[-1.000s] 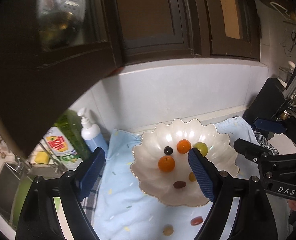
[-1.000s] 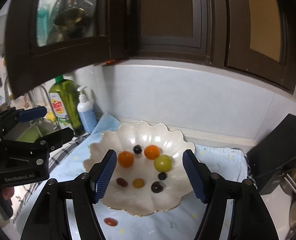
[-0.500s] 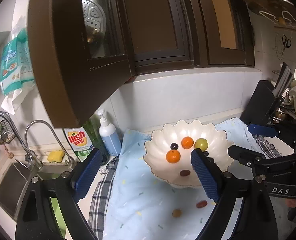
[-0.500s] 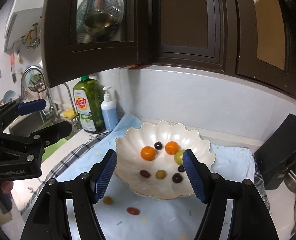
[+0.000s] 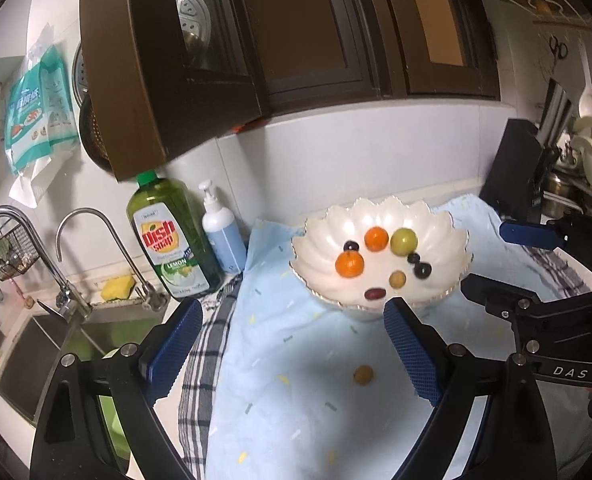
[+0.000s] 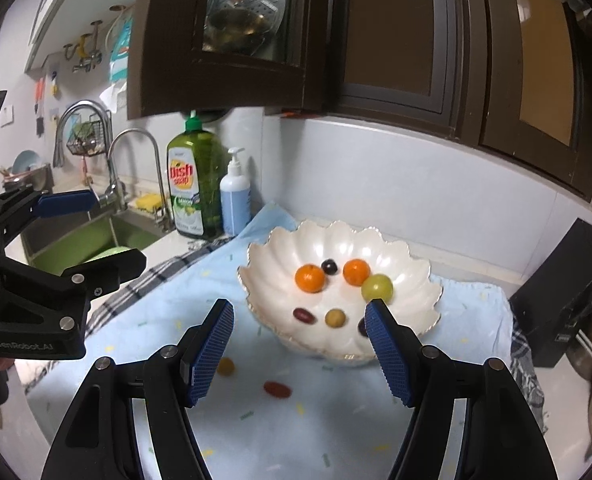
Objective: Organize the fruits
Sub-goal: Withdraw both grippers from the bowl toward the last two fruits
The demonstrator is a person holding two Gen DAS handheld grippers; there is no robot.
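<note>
A home kitchen: sink faucet [image 5: 92,248], dish soap bottle [image 5: 172,244], dark wall cabinets [image 6: 256,32].

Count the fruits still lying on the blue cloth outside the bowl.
2. A yellow-brown round fruit lies beside the right gripper's left finger, and a red oval fruit lies between its fingers, both before the bowl. The gripper bodies may hide more.

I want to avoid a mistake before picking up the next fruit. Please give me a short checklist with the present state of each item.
1. Left gripper jaws open and empty: ok.
2. Right gripper jaws open and empty: ok.
3. All fruit in the bowl: not ok; a yellow fruit and a red fruit lie on the blue cloth.
4. Loose fruit clear of other objects: ok.
5. Room left in the bowl: ok.
6. Which gripper is nearer the red fruit: cannot tell.
</note>
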